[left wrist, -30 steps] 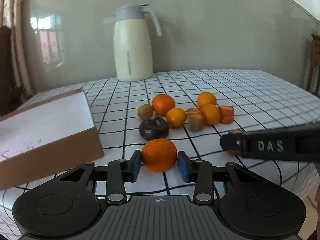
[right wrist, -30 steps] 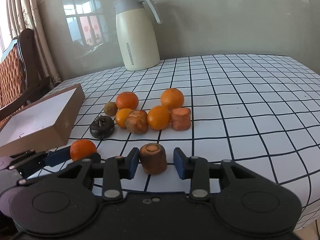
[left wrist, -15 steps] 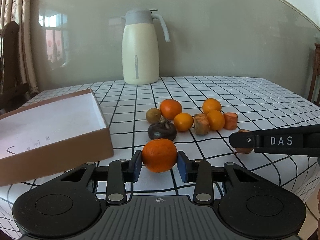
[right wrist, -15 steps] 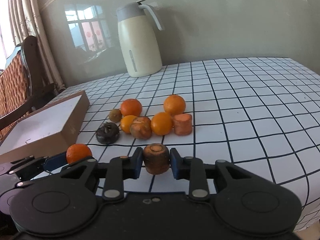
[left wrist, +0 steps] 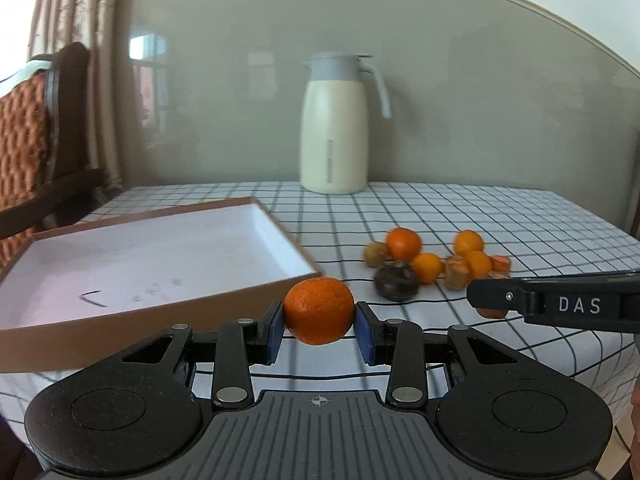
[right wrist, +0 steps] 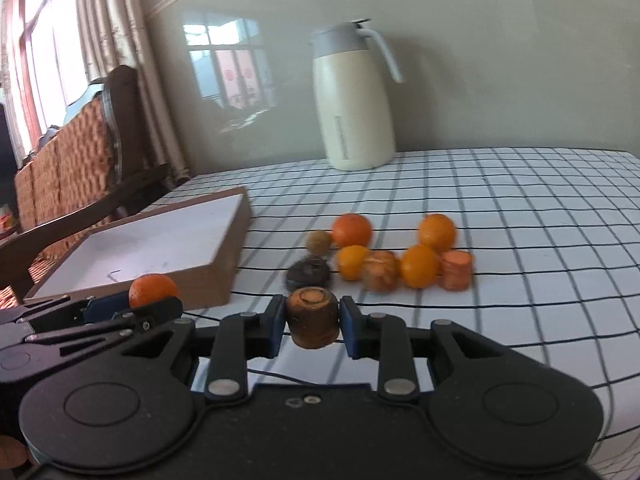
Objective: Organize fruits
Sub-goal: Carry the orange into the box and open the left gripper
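I am clenching the left tool on an orange, just in front of the box. My right tool is gripping a carrot stub, long axis upright, cut end up, right of the box, off the counter.

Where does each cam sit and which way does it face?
Left wrist: on the left gripper, looking forward along its fingers over the orange it clamps, toward box, fruit pile and jug; right gripper's finger enters from the right.
Right wrist: on the right gripper, looking along its fingers over the carrot piece it clamps; left gripper shows at lower left.
Shared: box, jug, pile, checked tablecloth, both held items.
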A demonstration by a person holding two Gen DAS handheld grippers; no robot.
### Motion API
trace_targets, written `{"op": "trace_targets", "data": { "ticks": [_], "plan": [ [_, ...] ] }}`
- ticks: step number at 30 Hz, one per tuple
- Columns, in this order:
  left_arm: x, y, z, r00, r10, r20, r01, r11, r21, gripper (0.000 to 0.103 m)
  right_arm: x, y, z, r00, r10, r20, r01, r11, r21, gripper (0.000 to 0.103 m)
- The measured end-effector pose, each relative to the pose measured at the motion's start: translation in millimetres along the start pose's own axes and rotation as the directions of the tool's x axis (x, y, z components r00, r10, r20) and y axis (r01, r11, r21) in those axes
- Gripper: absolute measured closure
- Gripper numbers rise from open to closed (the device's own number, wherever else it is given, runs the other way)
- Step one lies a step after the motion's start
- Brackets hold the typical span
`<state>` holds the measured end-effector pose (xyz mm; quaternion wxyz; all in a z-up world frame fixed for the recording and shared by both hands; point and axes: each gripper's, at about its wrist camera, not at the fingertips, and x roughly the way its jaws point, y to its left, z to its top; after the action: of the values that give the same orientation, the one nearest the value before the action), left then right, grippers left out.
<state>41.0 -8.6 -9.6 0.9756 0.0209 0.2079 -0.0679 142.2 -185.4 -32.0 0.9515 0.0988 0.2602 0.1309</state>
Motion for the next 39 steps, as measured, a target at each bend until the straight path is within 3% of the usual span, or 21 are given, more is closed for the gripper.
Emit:
{"op": "trace_targets", "data": {
  "ticks": [19, 39],
  "plan": [
    [-36.2, 85.7, -9.2, 0.984, 0.172, 0.034, -0.167, 0.979, -0.120, 0.065, 20.0, 74.7, 6.2, 0.977, 0.210, 0.022, -0.207, 0.974, -0.087, 0.082],
    [-36.7, 165.7, -0.2, 0.930, 0.366, 0.032, -0.348, 0.906, -0.242, 0.065, 54.8, 110.3, 35.1, 0.962, 0.269, 0.051, -0.260, 0.955, -0.143, 0.082]
  ]
}}
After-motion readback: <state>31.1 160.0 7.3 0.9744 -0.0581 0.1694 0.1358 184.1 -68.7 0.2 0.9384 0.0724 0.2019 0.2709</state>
